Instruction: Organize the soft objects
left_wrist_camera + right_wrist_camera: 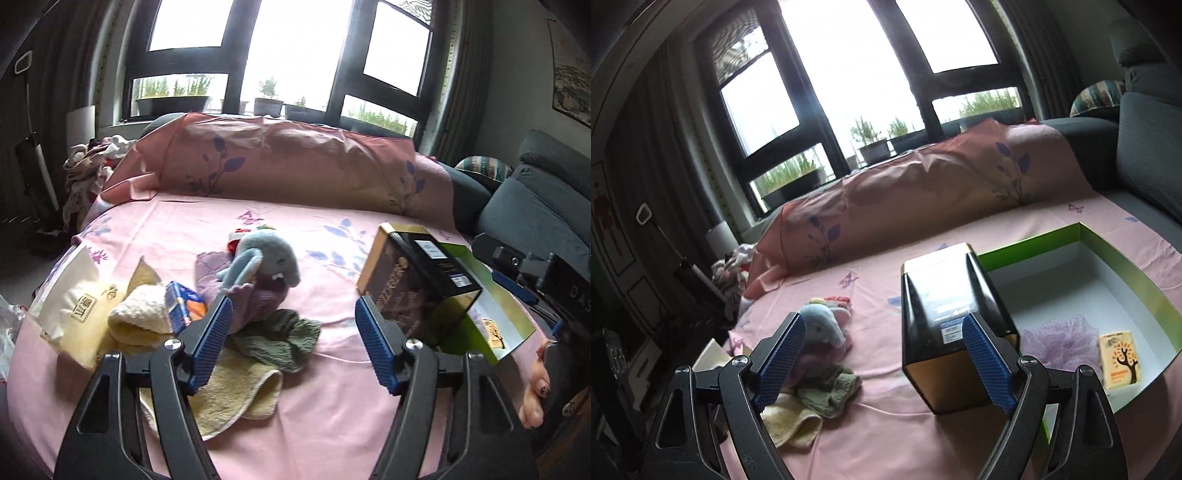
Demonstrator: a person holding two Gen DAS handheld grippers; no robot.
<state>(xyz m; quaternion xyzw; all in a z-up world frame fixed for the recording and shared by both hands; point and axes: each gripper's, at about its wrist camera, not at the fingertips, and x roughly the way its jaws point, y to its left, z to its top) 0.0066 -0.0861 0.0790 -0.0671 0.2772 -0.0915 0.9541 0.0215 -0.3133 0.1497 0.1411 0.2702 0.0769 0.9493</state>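
On the bed (332,406), a plush toy (266,258) is lying atop a heap of cloths (273,332). Right of it a tin (945,325) is standing, with an open box (1108,258) beyond holding a mesh puff (1060,339) and a small carton (1121,360).

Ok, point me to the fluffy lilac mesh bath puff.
In the right wrist view, the lilac mesh bath puff lies inside the open green-walled box, at its near end, just left of the small yellow tree-printed packet.

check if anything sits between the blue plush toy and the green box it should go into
Yes: the tall dark tin stands on the pink sheet between the blue plush toy and the green box, close to the box's near-left wall.
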